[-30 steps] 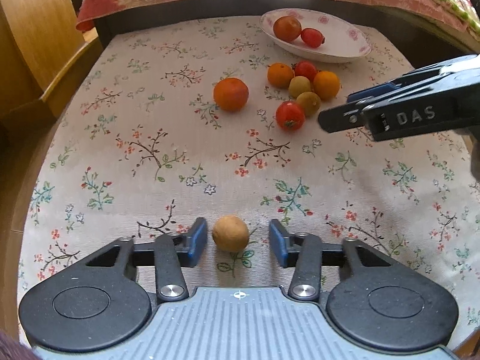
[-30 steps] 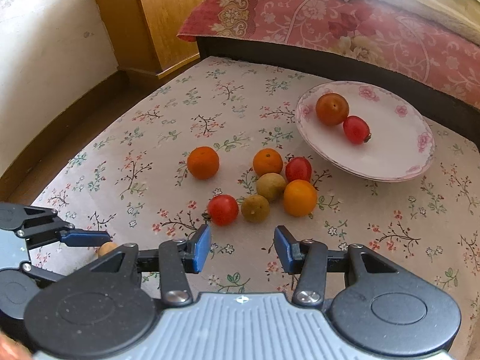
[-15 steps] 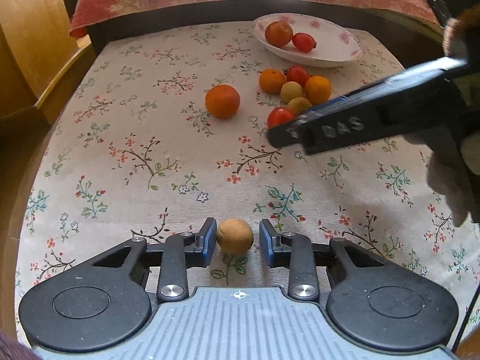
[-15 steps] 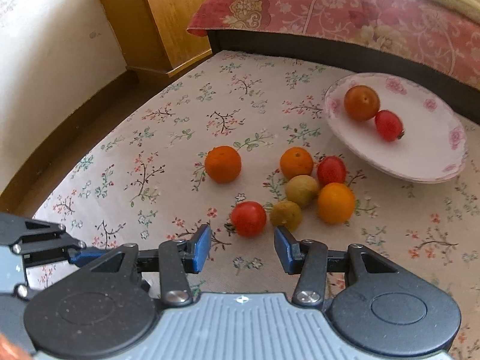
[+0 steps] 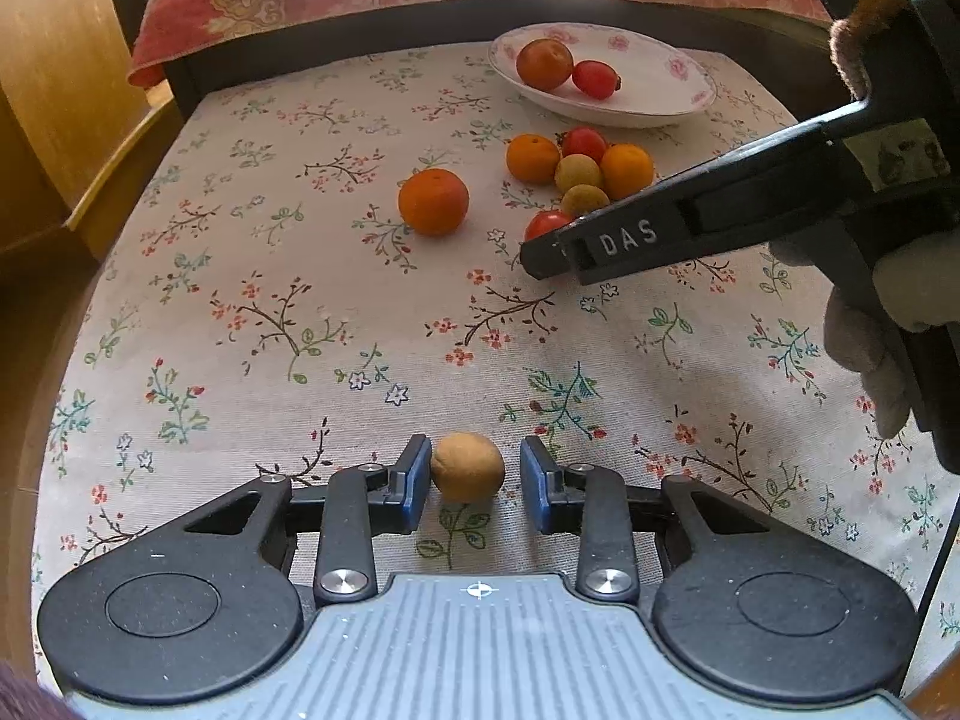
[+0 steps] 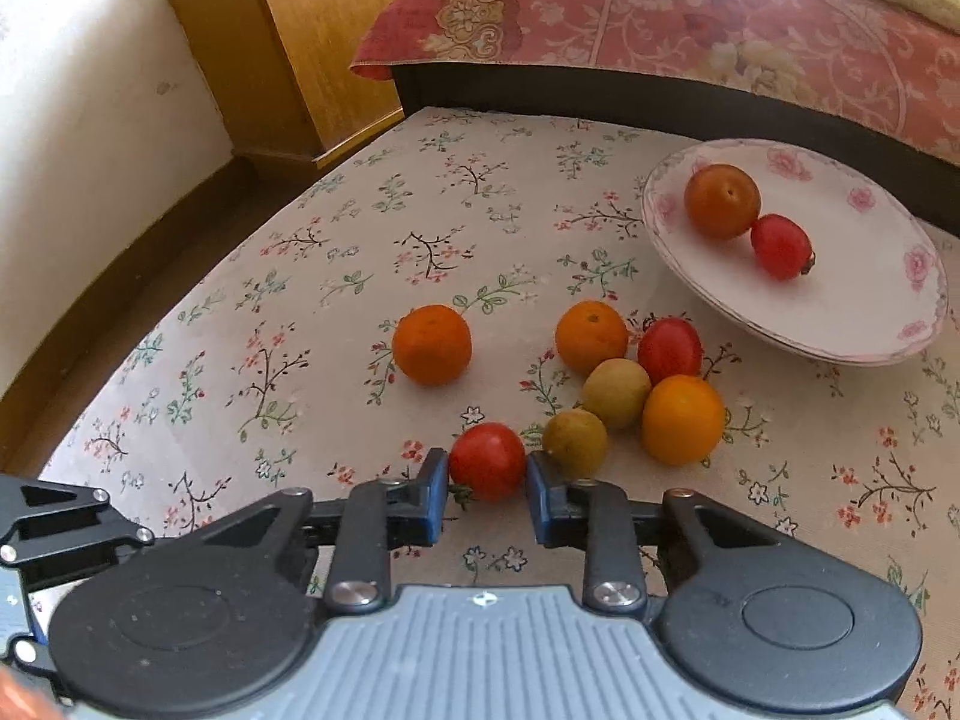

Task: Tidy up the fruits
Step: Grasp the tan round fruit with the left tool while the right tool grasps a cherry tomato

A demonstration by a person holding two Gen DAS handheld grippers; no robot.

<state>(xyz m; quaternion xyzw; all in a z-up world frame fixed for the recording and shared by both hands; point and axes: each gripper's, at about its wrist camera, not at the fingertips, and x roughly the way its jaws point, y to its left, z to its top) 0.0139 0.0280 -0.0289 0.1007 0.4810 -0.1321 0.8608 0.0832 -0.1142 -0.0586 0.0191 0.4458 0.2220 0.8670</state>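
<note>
My left gripper (image 5: 475,483) is part-open around the small round tan fruit (image 5: 468,467) on the floral tablecloth (image 5: 300,300), left pad touching, right pad clear; right gripper (image 6: 487,495) likewise brackets the round red tomato (image 6: 487,459), pads close, not visibly clamped.

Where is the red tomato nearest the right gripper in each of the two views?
Left wrist view: red tomato, right of centre, partly hidden behind the right gripper.
Right wrist view: low centre, between the open fingers of that gripper.
Shared landmark: white plate.
</note>
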